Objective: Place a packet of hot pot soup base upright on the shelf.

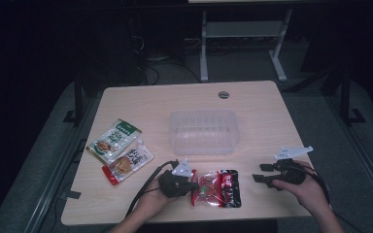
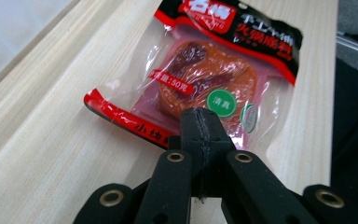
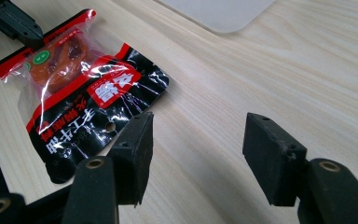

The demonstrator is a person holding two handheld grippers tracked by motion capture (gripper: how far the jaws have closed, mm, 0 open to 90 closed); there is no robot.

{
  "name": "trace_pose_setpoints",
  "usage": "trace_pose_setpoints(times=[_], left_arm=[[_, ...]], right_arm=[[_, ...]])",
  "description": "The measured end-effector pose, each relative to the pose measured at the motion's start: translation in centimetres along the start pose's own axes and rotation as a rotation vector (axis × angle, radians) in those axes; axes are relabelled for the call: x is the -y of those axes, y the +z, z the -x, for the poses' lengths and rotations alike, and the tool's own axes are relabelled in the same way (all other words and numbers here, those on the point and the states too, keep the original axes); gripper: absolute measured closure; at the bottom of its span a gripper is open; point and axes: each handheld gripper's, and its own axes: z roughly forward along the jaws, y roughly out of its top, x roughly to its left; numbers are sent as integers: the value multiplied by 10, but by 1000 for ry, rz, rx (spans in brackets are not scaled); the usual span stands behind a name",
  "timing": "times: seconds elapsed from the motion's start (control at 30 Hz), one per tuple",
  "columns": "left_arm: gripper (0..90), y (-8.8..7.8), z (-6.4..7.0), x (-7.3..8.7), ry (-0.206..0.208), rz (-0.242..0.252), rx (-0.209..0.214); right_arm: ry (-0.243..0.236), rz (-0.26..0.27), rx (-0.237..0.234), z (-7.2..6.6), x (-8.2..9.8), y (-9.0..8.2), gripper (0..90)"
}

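the red pack point(image 1: 217, 188) lies flat near the front edge of the bench point(image 1: 257, 111), between the two hands; its clear end with the orange food points toward the left gripper point(image 1: 193, 186), its black printed end toward the right gripper point(image 1: 258, 173); in the left gripper view the left fingers point(image 2: 200, 135) are closed tight together, their tips at the pack's point(image 2: 200, 79) near edge, over the clear sealed rim; whether they pinch the film or just rest on it i cannot tell; in the right gripper view the right fingers point(image 3: 137, 154) stand apart with bare wood between them, nothing held; the pack point(image 3: 81, 100) lies just beside the left one of them, its black corner close to that pad but apart from it; behind the pack, mid-bench, sits a clear tub point(image 1: 203, 130); to the left lie a green pack point(image 1: 114, 140) and an orange pack point(image 1: 127, 162), overlapping a little, well apart from the red pack.
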Motion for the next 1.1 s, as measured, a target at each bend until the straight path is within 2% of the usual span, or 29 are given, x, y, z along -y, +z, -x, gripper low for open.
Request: trace_pose_setpoints(times=[0.07, 0.23, 0.27, 0.37, 0.4, 0.53, 0.63, 0.83, 0.93, 1.0, 1.1], left_arm=[[898, -3, -2, -1, -4, 9, 3], [898, -6, -11, -4, -17, 30, -18], [898, -5, -13, -3, -6, 17, -16], [898, -2, -13, -1, -6, -18, -24], [898, -1, -12, 0, -16, -10, -24], [898, 4, -10, 1, -11, -33, -35], [899, 5, -11, 1, 14, -55, -37], [899, 7, -10, 3, 1, -63, -42], [899, 7, -10, 4, -10, -56, -40], [899, 7, -10, 4, -9, -58, -41], [899, 7, -10, 4, -12, -55, -41]], right_arm=[[0, 2, -1, 0, 0, 0, 424], [2, -6, -6, -1, 0, 1, 411], [1, -6, -7, -2, 0, 1, 410], [-5, -4, -9, -3, 0, 1, 407], [-10, -4, -12, -3, 0, 2, 405], [1, -4, -21, -4, -1, 1, 401], [-9, 0, -22, -5, -1, 1, 400], [-5, 12, -60, -12, -4, 0, 404], [5, 24, -98, -17, -6, 0, 409], [10, 44, -140, -21, -8, 2, 419], [9, 40, -160, -25, -9, 3, 419]])
